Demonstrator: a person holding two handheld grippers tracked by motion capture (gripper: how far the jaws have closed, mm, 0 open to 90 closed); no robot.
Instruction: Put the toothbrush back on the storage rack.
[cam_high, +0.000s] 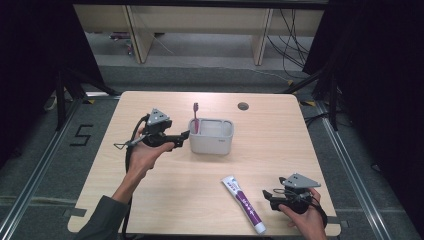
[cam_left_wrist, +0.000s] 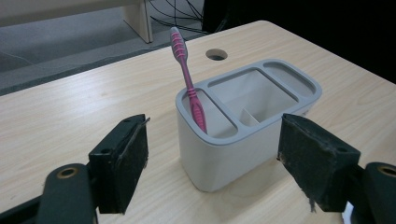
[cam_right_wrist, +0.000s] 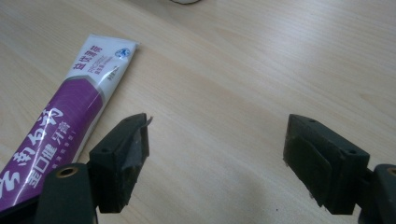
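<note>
On the table (cam_high: 165, 200), the toothpaste tube (cam_right_wrist: 56, 140) bears Chinese lettering.

A black numeral "5" (cam_high: 80, 135) is marked on the grey floor (cam_high: 50, 165) left of the desk. The purple-and-white toothpaste tube (cam_right_wrist: 60, 123) carries white Chinese characters along its purple body, with smaller Chinese print on its white end; the small print is not legible.
</note>
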